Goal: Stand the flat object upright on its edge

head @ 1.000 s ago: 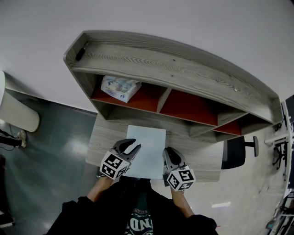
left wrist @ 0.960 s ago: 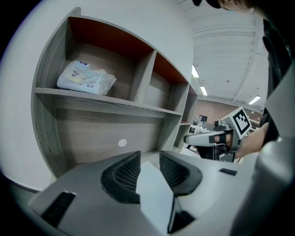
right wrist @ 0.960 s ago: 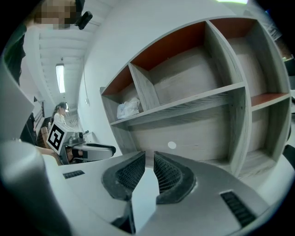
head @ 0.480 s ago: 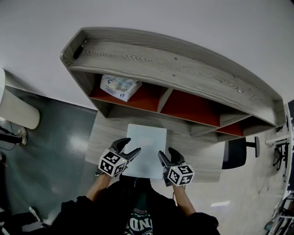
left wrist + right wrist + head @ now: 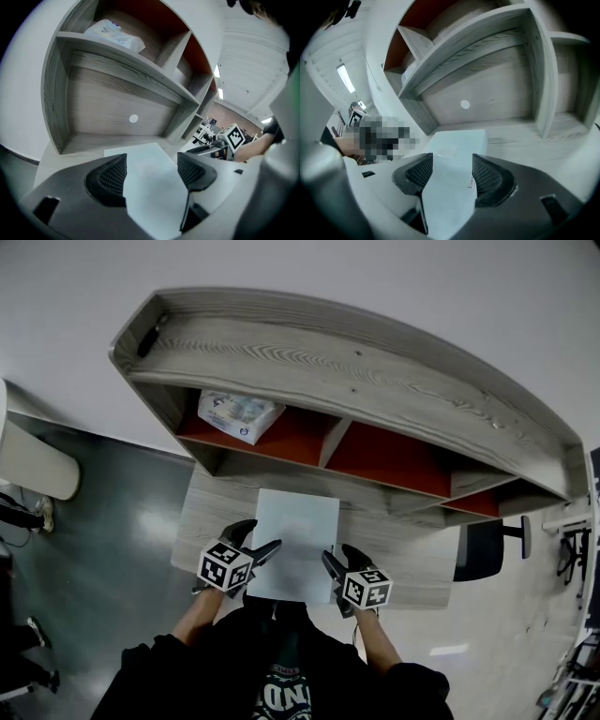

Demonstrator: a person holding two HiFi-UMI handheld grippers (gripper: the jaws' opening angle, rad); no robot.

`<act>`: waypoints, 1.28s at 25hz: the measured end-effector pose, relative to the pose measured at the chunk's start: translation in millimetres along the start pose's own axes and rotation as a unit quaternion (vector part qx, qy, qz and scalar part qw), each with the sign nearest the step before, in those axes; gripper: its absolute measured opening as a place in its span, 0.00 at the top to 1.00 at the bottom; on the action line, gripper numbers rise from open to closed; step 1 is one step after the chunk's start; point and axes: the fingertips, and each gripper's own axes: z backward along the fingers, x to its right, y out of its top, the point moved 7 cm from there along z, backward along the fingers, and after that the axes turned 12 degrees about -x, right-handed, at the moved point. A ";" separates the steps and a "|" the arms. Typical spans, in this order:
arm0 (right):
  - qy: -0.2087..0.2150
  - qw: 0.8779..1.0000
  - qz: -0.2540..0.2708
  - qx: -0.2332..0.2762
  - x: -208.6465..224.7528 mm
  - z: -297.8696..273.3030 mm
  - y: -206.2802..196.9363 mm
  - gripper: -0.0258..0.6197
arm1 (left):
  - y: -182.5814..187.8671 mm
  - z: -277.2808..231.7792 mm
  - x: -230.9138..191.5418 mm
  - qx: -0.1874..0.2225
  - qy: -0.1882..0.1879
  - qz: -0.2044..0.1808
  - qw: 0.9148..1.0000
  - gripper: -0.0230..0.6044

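Only a scrap was legible: large pale letters, seemingly "ND", on the person's dark shirt (image 5: pixel 284 697) at six o'clock. Print on the packet (image 5: pixel 239 414) in the shelf (image 5: pixel 375 381) was too small.

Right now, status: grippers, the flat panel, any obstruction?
Both open, left gripper and right gripper, jaws just been opening, nothing pinched. Task's white panel flat on desk, showing in both gaps. Behind it, shelf unit.
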 end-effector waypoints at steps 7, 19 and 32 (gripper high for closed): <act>0.011 0.999 -0.025 -0.039 18.4 -15.7 -22.3 0.59 | -25.4 -17.1 -20.9 -0.038 0.010 0.026 0.999 0.42; 0.075 0.988 -0.093 -0.097 41.0 -45.2 -28.2 0.58 | -61.0 -41.9 -42.9 -0.085 0.002 0.089 0.992 0.41; 0.126 0.972 -0.118 -0.158 54.1 -67.5 -38.3 0.55 | -88.3 -71.6 -51.8 -0.136 -0.049 0.164 0.976 0.39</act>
